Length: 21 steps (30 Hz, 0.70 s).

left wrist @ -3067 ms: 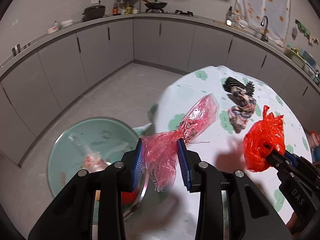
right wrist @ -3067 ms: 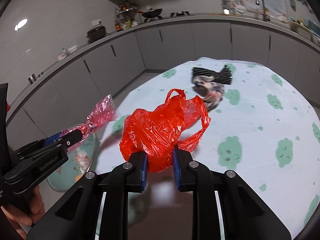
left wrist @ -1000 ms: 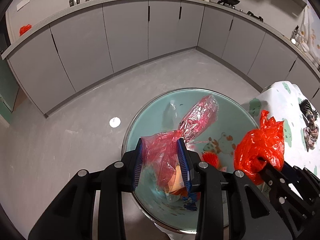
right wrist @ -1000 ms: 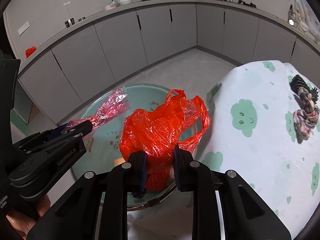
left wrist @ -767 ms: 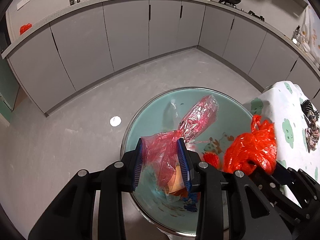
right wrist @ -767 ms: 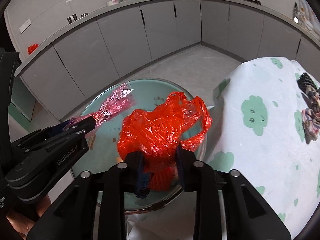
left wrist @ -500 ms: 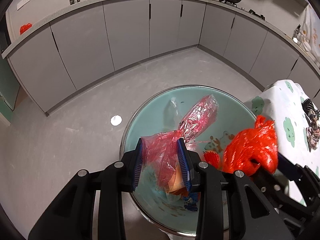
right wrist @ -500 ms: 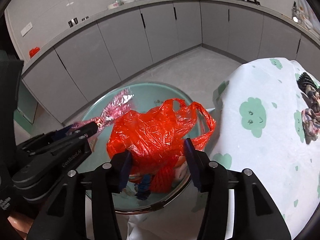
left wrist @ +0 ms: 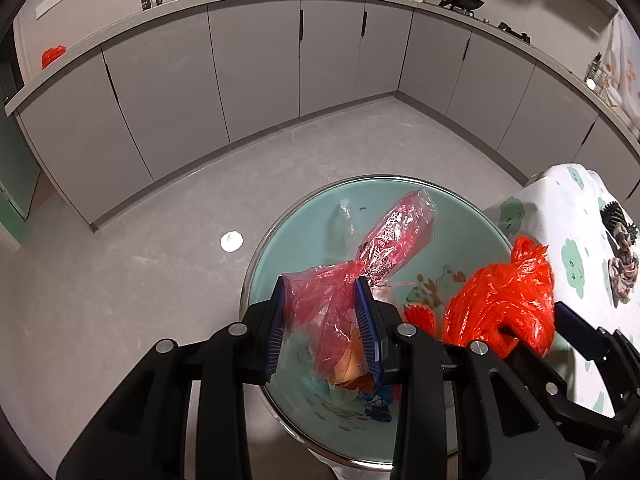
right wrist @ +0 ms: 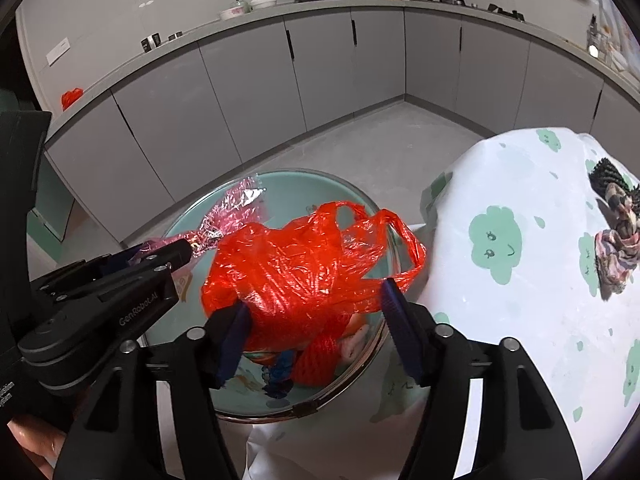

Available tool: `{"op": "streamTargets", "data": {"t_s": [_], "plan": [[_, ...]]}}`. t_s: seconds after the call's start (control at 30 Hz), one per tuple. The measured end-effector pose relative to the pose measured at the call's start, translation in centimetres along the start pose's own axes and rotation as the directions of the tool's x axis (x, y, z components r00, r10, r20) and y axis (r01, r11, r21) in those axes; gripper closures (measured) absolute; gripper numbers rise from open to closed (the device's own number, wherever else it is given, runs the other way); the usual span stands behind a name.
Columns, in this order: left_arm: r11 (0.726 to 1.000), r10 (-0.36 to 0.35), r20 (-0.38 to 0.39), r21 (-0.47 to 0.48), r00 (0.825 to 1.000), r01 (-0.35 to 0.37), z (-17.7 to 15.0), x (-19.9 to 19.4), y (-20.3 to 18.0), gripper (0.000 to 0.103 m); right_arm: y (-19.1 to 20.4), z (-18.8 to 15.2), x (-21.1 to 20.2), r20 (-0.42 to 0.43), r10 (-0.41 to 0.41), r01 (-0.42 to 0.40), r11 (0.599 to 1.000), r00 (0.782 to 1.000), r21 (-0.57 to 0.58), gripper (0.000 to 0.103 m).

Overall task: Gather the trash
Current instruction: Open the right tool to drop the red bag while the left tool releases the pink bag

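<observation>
A teal basin (left wrist: 304, 236) with a metal rim stands on the floor beside the table. Several scraps lie at its bottom, among them a red net (left wrist: 420, 316) and a blue wrapper (left wrist: 376, 404). My left gripper (left wrist: 320, 286) hangs over the basin, shut on a crumpled pink plastic bag (left wrist: 384, 236) that sticks out past its fingers. In the right wrist view my right gripper (right wrist: 316, 296) is above the basin (right wrist: 320, 180) with its jaws opening. The red plastic bag (right wrist: 304, 268) sits loose between them, spread out, with the pads no longer pressing it.
The table with a white cloth printed with green clouds (right wrist: 520, 320) is to the right, with a striped rag bundle (right wrist: 616, 236) on it. Grey cabinets (left wrist: 256, 80) ring the floor. A small white disc (left wrist: 231, 241) lies on the floor. A hand (right wrist: 32, 444) holds the left gripper.
The right jaws have spread wide, letting the red bag loosen, widen and sink toward the basin. The left gripper keeps its hold on the pink bag and has not moved.
</observation>
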State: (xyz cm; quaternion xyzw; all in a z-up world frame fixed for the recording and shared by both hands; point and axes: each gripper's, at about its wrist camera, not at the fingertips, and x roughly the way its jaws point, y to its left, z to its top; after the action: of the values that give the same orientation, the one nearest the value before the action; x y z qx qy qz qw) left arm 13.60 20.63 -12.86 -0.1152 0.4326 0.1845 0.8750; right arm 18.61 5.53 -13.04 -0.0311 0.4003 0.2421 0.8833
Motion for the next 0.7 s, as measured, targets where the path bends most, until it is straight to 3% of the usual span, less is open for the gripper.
{"op": "streamTargets", "data": {"t_s": [0.7], "plan": [[1.0,-0.011,0.013,-0.017,1.0,0.011,0.13,-0.91,0.63,0.069,0.51,-0.16,-0.15,0.006,-0.021,0.022,0.994,1.0,-0.107,0.025]]}}
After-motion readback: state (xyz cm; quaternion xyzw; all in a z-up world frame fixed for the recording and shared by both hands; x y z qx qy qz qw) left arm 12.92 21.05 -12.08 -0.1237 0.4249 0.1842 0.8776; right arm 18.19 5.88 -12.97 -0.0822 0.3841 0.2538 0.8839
